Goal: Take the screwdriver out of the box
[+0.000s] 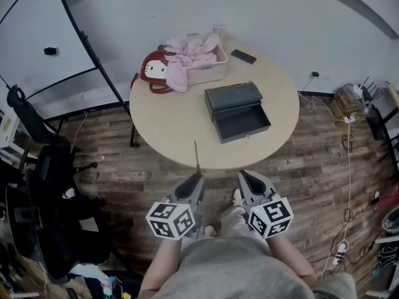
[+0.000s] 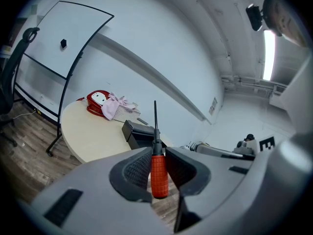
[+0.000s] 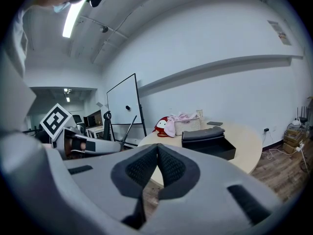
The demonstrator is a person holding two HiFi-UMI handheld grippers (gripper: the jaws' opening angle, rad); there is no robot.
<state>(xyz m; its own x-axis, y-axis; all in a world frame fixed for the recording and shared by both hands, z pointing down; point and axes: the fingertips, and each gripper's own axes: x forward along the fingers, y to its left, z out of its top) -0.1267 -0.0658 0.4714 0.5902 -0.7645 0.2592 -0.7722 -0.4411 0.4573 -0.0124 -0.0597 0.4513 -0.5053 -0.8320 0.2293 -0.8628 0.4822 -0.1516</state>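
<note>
On the round beige table (image 1: pixel 168 123) are set an open dark box (image 1: pixel 238 112), a white basket (image 1: pixel 210 73), a red bag (image 1: pixel 156 70) and a flat black object (image 1: pixel 243 56).

All three feeds come to me bright and evenly lit. A ceiling tube (image 2: pixel 269 53) flares white at the top right of the left gripper view, and it shows again at the top left of the right gripper view. Shadows are soft and faint, and the pale worktop (image 1: pixel 181 129) is lit evenly. Both gripper views bow hard toward black corners. The left tongs (image 2: pixel 158 153) look soft close to the lens.
</note>
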